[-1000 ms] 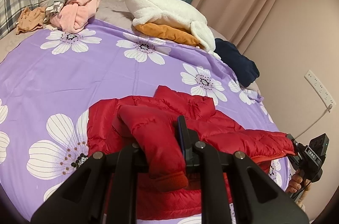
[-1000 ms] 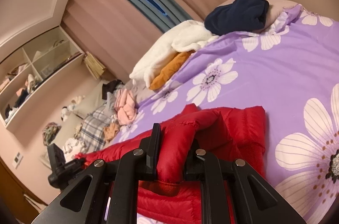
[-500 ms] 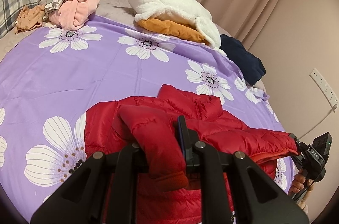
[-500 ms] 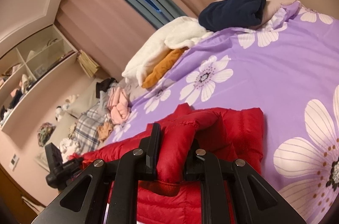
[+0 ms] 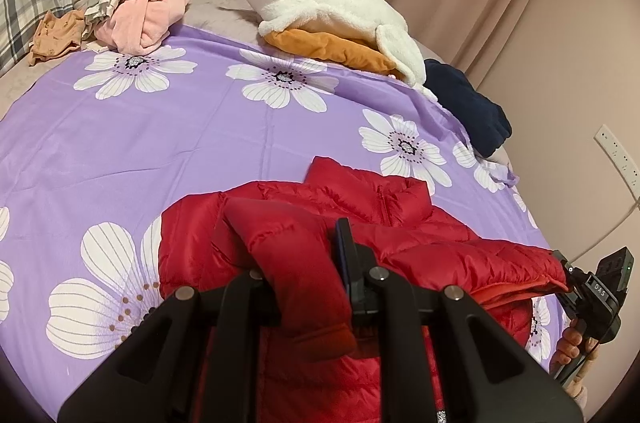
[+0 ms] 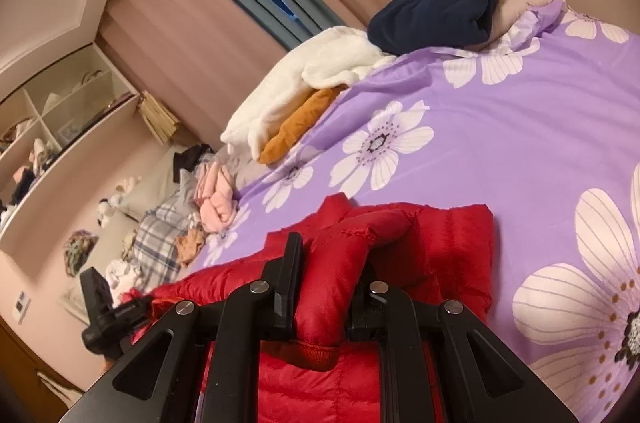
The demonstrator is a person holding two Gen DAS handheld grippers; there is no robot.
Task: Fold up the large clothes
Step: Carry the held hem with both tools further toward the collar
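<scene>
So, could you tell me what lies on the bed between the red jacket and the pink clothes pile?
Only bare purple floral sheet lies between the red jacket and the pink clothes pile; the left wrist view shows it best.

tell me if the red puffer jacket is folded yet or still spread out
Partly folded. The red quilted puffer jacket lies on the purple floral bedsheet with both sleeves lifted over its body, one held in each gripper; no finished fold shows.

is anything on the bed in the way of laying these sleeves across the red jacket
Nothing visible is. Both the left gripper and the right gripper are already clamped on sleeves of the red jacket, and its body is bare. The white fleece and navy garment lie apart, at the far edge.
</scene>
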